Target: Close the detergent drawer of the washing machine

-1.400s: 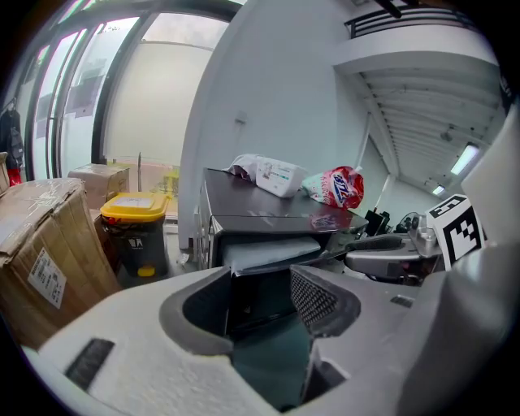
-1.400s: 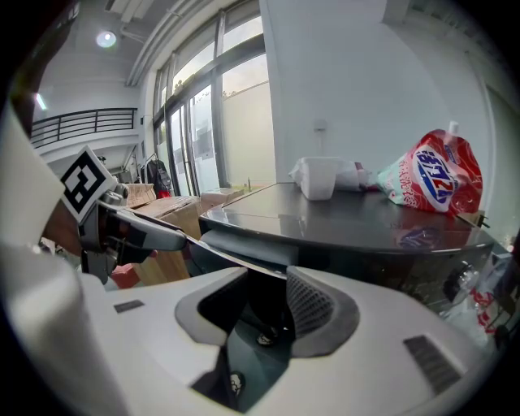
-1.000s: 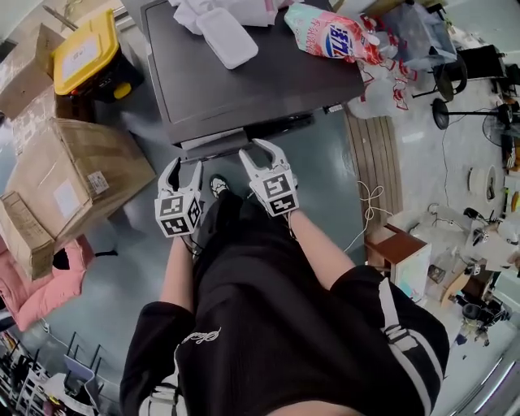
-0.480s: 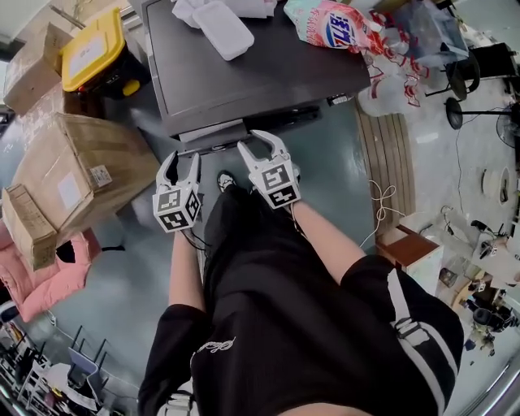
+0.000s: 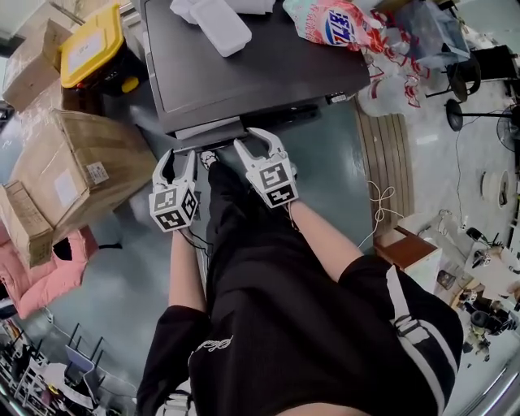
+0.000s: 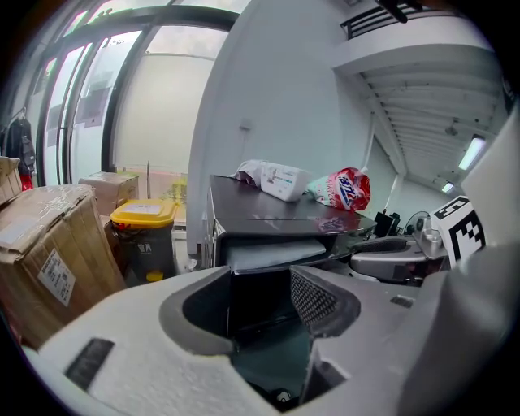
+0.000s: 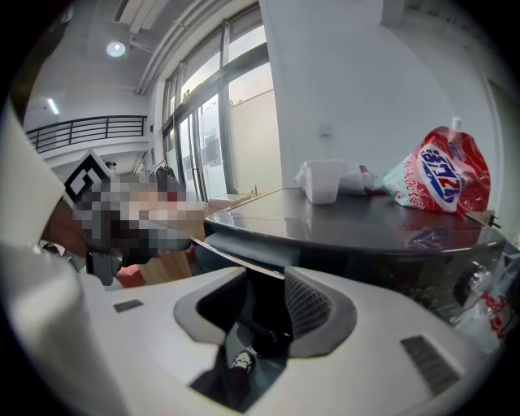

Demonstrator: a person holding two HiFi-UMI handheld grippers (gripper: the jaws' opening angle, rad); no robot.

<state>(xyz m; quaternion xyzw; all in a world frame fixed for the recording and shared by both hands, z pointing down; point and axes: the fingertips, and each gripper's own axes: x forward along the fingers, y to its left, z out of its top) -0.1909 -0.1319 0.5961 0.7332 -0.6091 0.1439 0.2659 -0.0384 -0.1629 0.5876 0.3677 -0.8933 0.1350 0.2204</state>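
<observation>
Detergent drawer [image 5: 210, 128]: sticks out of the front of the washing machine [image 5: 260, 73], upper centre of the head view. Its pale grey strip shows just under the dark lid edge, so it is not pushed in.

Left gripper [image 5: 179, 158] is directly below the drawer, jaws released, nothing between the pads. In the left gripper view the drawer's pale face sits beyond the gap, with no contact visible.

Right gripper [image 5: 255, 145] is just right of the drawer, jaws also apart and empty. Can't tell from any view whether its tips touch the machine front.

Writing:
- Detergent pouch [image 5: 333, 23] on the machine top, upper right: red and teal, with bold blue lettering on a white patch. Can't read it reliably.
- Cardboard box [image 5: 73, 175], left of frame: white sticker label, print illegible.
- Black shorts [image 5: 268, 309], lower centre: small white script logo, unreadable.
- Black-and-white square markers on both gripper cubes.

Also on the machine top is a white plastic container [image 5: 219, 26]. A yellow-lidded bin [image 5: 88, 50] is at upper left.

Hidden or cut off:
- The machine's front panel can't be seen from the head view.
- The drawer's inside is not visible.
- The frame's top edge cuts off the back of the machine top.
</observation>
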